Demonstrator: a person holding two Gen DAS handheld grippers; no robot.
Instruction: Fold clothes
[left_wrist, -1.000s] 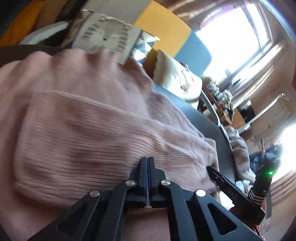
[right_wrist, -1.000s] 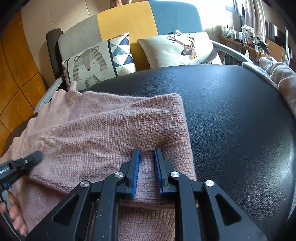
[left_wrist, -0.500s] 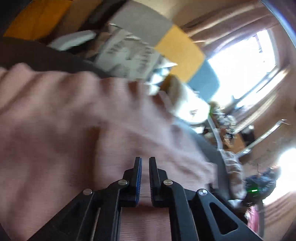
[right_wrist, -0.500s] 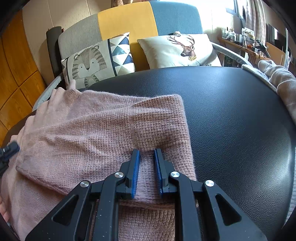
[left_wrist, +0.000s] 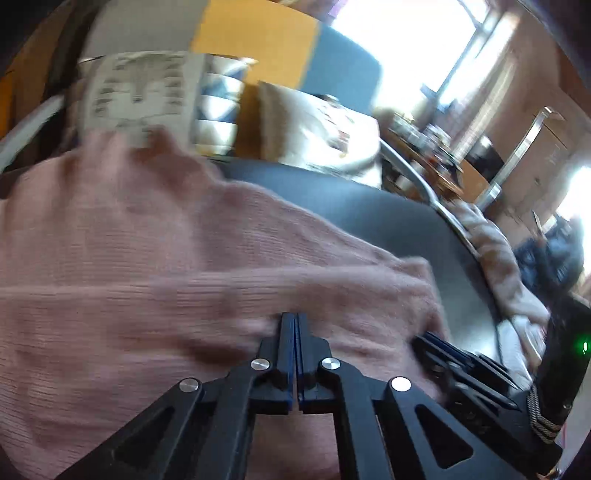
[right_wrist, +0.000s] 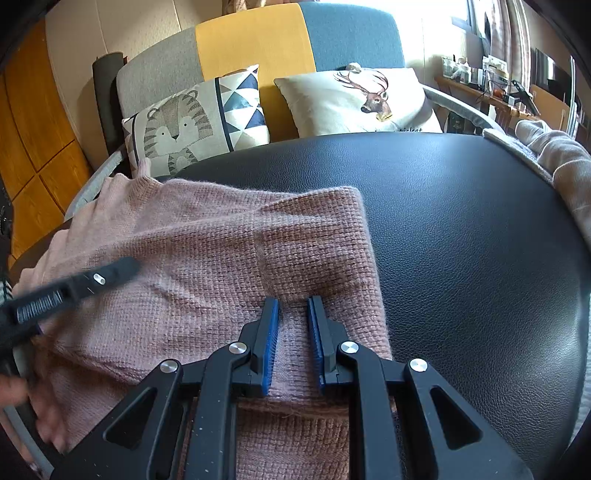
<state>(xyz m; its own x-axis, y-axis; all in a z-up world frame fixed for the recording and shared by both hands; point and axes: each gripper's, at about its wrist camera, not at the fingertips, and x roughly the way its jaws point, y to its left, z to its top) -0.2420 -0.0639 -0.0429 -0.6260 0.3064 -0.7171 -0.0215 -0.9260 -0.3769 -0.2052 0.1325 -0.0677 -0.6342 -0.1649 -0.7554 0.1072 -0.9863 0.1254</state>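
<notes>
Your right gripper sits part open, holding nothing, over the near right edge of the sweater on the black surface, while your left gripper, jaws together and seemingly empty, hovers over its left part.

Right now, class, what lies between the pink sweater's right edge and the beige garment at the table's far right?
Only bare black table. The right wrist view shows nothing on it between the sweater and the beige garment.
</notes>
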